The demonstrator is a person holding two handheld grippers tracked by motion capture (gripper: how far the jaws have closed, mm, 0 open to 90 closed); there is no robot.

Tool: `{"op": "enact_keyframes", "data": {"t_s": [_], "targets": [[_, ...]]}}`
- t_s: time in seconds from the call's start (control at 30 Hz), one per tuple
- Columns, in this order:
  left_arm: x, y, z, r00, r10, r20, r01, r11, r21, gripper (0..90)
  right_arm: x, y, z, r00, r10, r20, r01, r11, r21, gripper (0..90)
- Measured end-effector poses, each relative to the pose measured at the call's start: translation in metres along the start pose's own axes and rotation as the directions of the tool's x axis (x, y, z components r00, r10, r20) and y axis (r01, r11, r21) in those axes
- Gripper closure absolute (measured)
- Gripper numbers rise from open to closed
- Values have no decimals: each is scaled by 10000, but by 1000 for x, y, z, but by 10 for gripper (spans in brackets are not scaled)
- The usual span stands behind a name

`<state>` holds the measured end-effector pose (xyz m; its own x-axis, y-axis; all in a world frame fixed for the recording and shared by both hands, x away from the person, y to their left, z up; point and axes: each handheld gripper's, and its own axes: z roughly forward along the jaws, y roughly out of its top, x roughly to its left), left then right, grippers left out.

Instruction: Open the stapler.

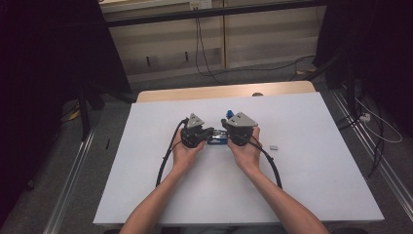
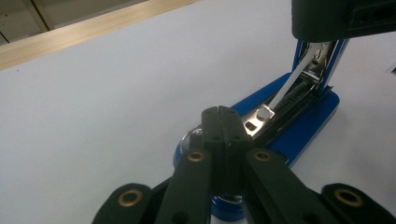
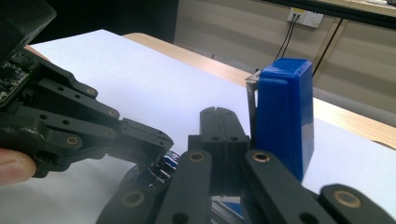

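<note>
A blue stapler (image 1: 217, 140) lies mid-table on the white table (image 1: 302, 185), its long axis running left to right between a person's two grippers, which meet over it from either side. Its cover (image 3: 280, 116) stands swung up on end, baring the steel magazine (image 2: 275, 114); whether any staples sit in that channel is hard to tell. The left gripper (image 2: 218, 112) has its jaws pressed together above the stapler's front, apparently gripping nothing. The right gripper (image 3: 218, 112), jaws likewise closed, sits just beside the raised cover. A small grey piece (image 1: 273, 146) lies near the right hand.
</note>
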<state>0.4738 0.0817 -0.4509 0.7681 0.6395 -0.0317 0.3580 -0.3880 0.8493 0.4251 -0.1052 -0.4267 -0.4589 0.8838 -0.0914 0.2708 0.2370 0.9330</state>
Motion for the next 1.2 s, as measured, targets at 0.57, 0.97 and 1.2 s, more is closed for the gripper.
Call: {"op": "enact_keyframes", "data": {"t_s": [0.57, 0.97, 1.2], "targets": [[0, 0, 0, 9999, 126, -10, -126, 9999, 63, 900, -11, 1, -10, 9998, 29, 211, -27, 10000, -66, 900], [0, 0, 0, 9999, 127, -10, -127, 9999, 62, 900, -21, -1, -19, 9992, -22, 404, 23, 10000, -30, 900], [-1, -1, 0, 9998, 164, -60, -164, 9999, -4, 900, -30, -5, -25, 9983, 112, 568, -109, 9999, -51, 900]]}}
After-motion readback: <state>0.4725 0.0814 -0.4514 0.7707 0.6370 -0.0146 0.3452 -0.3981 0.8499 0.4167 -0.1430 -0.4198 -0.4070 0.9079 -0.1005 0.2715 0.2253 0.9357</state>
